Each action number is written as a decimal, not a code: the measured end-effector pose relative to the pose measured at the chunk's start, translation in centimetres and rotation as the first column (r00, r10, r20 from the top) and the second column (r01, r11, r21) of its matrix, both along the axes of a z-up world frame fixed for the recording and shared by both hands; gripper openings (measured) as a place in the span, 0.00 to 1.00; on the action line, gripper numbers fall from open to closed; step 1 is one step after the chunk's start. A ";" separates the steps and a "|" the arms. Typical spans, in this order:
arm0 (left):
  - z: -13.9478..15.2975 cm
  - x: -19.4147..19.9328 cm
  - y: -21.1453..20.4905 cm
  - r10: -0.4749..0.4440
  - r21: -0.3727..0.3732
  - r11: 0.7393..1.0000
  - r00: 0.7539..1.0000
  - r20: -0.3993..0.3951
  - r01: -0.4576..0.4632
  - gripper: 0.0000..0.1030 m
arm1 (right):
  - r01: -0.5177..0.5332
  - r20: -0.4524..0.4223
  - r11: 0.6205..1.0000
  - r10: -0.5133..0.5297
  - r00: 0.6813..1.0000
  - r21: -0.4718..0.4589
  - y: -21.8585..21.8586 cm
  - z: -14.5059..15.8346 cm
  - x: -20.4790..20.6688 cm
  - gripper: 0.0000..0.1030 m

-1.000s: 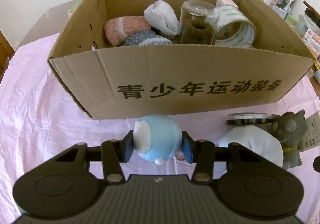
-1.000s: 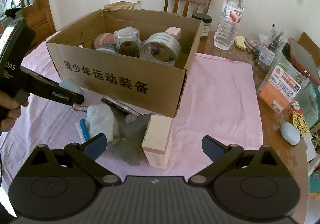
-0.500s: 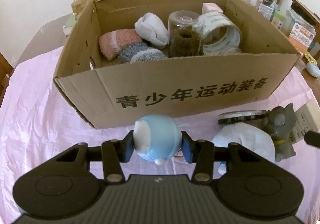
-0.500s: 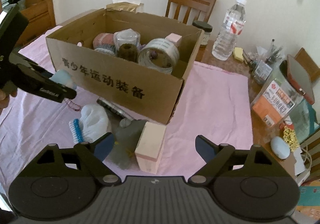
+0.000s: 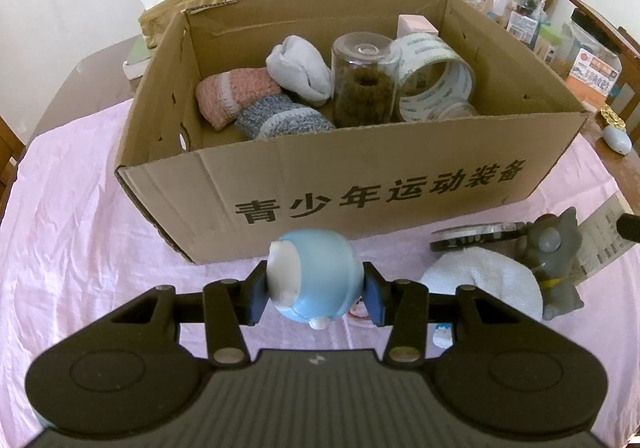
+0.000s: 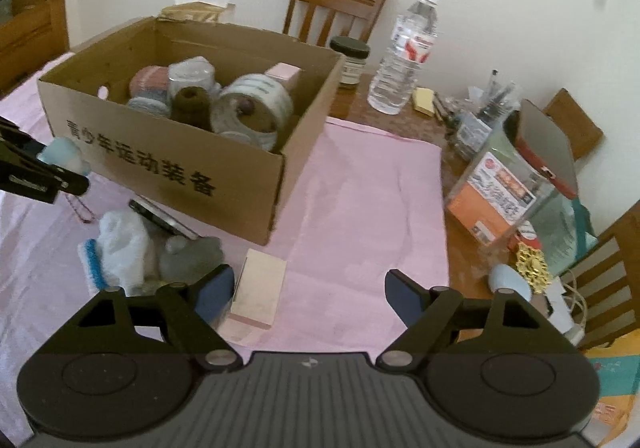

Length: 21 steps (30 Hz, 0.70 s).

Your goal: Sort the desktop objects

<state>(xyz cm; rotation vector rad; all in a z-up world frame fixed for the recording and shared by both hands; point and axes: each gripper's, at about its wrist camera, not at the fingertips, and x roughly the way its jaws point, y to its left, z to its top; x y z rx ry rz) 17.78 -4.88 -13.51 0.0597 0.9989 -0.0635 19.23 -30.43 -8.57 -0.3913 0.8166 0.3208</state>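
Note:
My left gripper (image 5: 314,290) is shut on a round blue and white toy (image 5: 316,276) and holds it above the pink cloth, in front of the cardboard box (image 5: 360,192). The box holds rolled socks (image 5: 236,96), a clear jar (image 5: 362,80) and a tape roll (image 5: 434,80). In the right wrist view the toy (image 6: 64,156) hangs left of the box (image 6: 168,164). My right gripper (image 6: 308,294) is open and empty above the cloth. A pink block (image 6: 258,290) lies just right of its left finger.
A white towel (image 5: 484,282), a grey figure (image 5: 554,260) and a flat round tin (image 5: 476,236) lie right of the toy. A water bottle (image 6: 404,56), a dark jar (image 6: 350,62), packets and a chair (image 6: 336,4) stand behind and right of the box.
My left gripper has risen with the toy, so more of the box's inside shows. My right gripper has drawn back and swung right; the pink block now sits by its left finger.

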 end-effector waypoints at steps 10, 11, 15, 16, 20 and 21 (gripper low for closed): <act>0.3 -0.3 0.2 -0.013 -0.005 1.000 1.000 0.004 0.013 0.45 | 0.034 -0.022 0.999 -0.034 0.999 0.003 -1.0 -0.2 -0.1 0.85; 0.3 -0.3 0.2 -0.014 -0.006 1.000 1.000 0.005 0.014 0.45 | 0.037 -0.031 0.999 -0.037 0.999 0.009 -1.0 -0.4 0.0 0.88; 0.5 -0.5 0.1 -0.018 -0.011 1.000 1.000 0.009 0.018 0.45 | 0.058 -0.082 0.997 -0.054 0.995 0.051 -1.4 -1.6 0.3 0.99; 0.5 -0.5 0.1 -0.020 -0.012 1.000 1.000 0.009 0.020 0.45 | 0.066 -0.097 0.996 -0.060 0.993 0.059 -1.6 -2.1 0.4 0.99; 0.6 -0.5 0.1 -0.023 -0.013 1.000 1.000 0.007 0.023 0.45 | 0.089 -0.139 0.995 -0.083 0.987 0.044 -2.0 -4.0 1.2 0.99; 0.6 -0.6 0.1 -0.022 -0.014 1.000 1.000 0.005 0.022 0.45 | 0.091 -0.152 0.995 -0.083 0.985 0.050 -2.1 -4.3 1.5 0.99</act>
